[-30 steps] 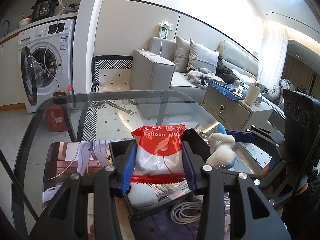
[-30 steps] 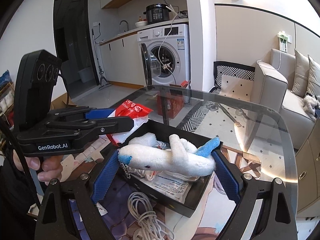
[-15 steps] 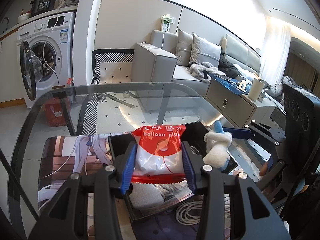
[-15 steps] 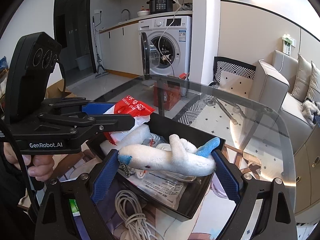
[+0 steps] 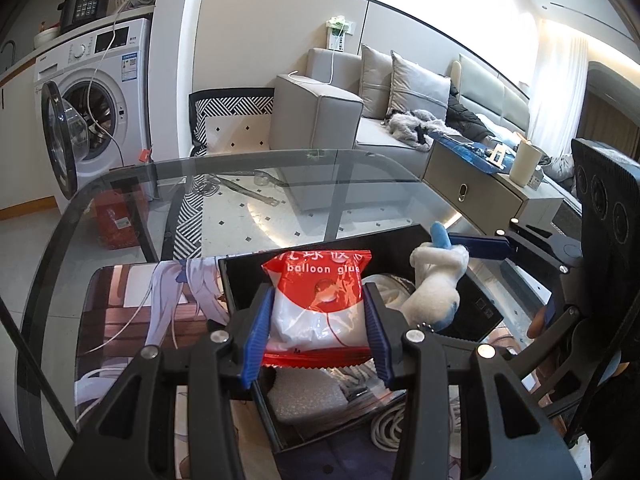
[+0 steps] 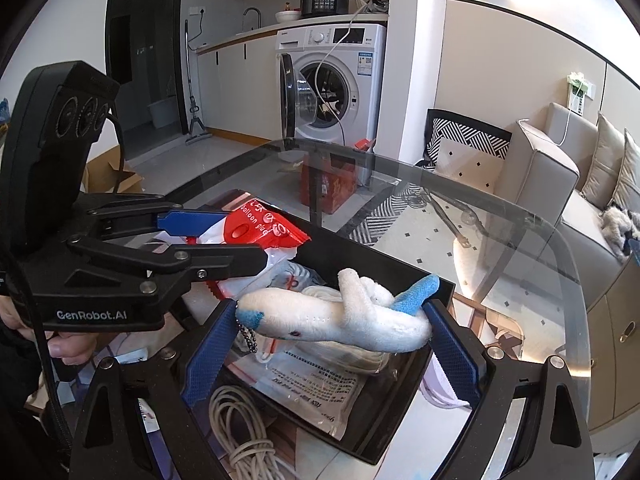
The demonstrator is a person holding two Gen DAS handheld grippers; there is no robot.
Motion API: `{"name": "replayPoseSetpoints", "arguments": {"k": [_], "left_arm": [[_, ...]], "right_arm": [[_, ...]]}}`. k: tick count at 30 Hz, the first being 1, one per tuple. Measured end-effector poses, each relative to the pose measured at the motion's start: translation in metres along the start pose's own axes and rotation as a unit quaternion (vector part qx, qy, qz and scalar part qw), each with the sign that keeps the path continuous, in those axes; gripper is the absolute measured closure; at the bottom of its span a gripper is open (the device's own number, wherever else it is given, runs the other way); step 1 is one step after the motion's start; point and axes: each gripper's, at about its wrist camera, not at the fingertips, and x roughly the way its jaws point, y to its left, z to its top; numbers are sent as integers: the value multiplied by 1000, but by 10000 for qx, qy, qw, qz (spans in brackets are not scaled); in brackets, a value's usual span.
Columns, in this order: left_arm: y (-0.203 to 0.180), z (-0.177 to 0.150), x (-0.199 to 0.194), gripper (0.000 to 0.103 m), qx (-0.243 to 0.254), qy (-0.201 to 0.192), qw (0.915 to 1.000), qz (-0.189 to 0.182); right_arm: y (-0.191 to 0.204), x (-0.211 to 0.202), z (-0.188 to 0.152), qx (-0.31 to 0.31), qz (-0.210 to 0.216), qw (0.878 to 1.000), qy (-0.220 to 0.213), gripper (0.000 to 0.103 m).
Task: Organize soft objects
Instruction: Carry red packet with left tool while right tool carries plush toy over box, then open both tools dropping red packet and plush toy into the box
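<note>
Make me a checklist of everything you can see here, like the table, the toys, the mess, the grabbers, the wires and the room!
Surface: glass table with a picture mat on it.
Job's things: red balloon glue bag and white-and-blue plush toy, both held above the black box.
Clutter: printed plastic packets and white foam inside the box.
Grippers: left gripper shut on the bag; right gripper shut on the plush.
Cables: coiled white cable by the box's near end.
Surroundings: washing machine with its door open, grey sofa.
</note>
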Motion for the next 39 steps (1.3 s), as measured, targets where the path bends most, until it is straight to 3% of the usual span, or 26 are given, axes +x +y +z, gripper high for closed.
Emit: {"name": "replayPoseSetpoints", "arguments": {"k": [9,15,18,24,25,26,28,39], "left_arm": [[0,-2,8,60,37,76,10000,53],[-3,-3,10,58,77,123,9999,68],[-3,-2,7,44,63,124,9999,89],[-3,-6,-9,41,101,87,9998,157],[-3,-8,-12,30,114,66,9998,138],[-4,-9,-16,11,107,34,9998,177],[-3,-13,-26,0,25,-125,9994,320],[6,-35,-57,0,-110,-184,9982,556]], "right_arm": [[5,17,2,-215,-177,9996,100,10],[8,15,2,-337,-420,9985,-67,1],[7,4,1,-315,-456,9984,-141,1],[-3,-26,-13,242,-501,9982,-242,1],[-6,-30,-16,434,-471,9977,-201,1],[-10,-34,-19,645,-383,9970,-180,1],[-18,-43,-25,1065,-196,9940,-162,1],[-10,-74,-58,1530,-301,9877,-126,1]]}}
